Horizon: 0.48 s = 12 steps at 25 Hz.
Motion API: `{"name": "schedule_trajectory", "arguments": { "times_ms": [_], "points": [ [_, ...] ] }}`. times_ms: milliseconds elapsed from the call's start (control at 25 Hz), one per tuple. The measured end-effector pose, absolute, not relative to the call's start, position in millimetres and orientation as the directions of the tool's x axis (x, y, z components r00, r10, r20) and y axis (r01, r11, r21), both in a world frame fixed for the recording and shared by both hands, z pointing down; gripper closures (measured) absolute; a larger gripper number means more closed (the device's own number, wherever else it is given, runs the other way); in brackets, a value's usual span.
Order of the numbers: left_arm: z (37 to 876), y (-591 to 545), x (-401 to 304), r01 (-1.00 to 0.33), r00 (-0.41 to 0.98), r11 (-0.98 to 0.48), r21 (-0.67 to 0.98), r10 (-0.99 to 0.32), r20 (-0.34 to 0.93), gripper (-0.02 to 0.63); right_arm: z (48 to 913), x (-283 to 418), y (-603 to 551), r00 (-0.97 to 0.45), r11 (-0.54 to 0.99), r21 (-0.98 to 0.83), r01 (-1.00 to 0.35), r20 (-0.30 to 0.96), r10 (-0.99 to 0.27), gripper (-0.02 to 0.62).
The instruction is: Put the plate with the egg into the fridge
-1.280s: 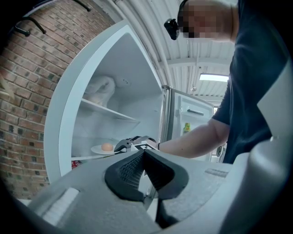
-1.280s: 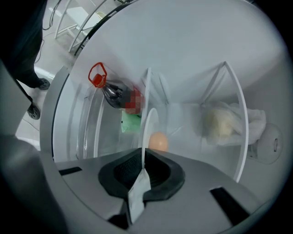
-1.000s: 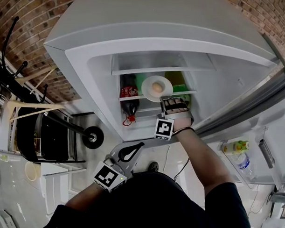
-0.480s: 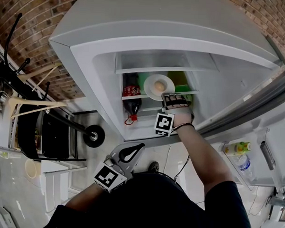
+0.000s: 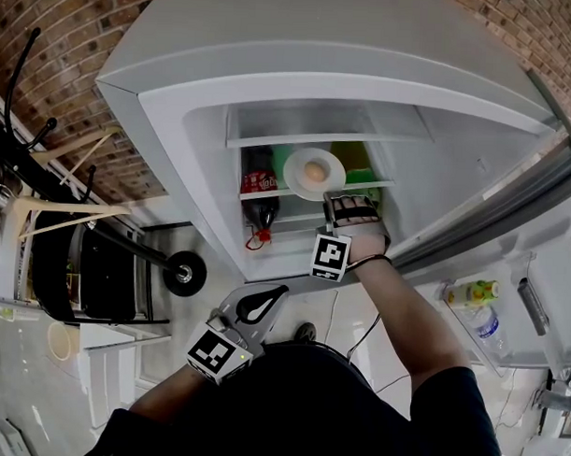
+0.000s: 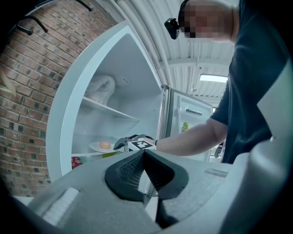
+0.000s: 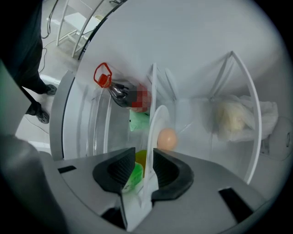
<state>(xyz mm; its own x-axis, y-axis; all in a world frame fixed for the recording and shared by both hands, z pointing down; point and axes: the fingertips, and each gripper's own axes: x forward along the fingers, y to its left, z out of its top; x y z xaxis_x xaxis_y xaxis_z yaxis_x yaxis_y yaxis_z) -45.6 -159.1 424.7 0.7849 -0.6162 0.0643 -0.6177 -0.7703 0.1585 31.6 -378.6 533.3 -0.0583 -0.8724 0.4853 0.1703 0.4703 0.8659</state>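
One white plate [image 5: 333, 161] carrying one egg [image 5: 314, 173] sits on a shelf [image 5: 380, 185] inside the fridge [image 5: 273, 63], just beside one cola bottle [image 5: 259, 186]. Two grippers are in your hands. Your right gripper [image 5: 344, 202] has just been opening its jaws; they stand wide, with the plate's near rim between the pads and a gap on one side. Your left gripper [image 5: 276, 295] hangs low outside the fridge, jaws pressed together on nothing.

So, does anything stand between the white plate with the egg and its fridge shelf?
Nothing visible does. The round white plate already sits on the clear fridge shelf, brown egg on it. The right gripper's jaws have just been opening, with the plate's rim between them.
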Motion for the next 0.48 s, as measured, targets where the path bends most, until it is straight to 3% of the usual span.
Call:
{"name": "schedule_trajectory", "arguments": {
  "times_ms": [80,200,480],
  "points": [
    [424,-159,-43,-0.608,0.792,-0.778,0.155,-0.607,0.059,0.601,528,31,-375,-0.07,0.456,0.875,0.163,0.472,-0.879,0.474],
    [422,-159,-37,-0.594,0.804,-0.791,0.146,-0.591,0.066,0.601,523,29,-374,-0.086,0.436,0.887,0.154,0.452,-0.888,0.557],
    [424,-158,-39,-0.6,0.8,-0.788,0.138,-0.596,0.073,0.601,524,27,-383,-0.083,0.431,0.89,0.152,0.446,-0.891,0.566]
  ]
}}
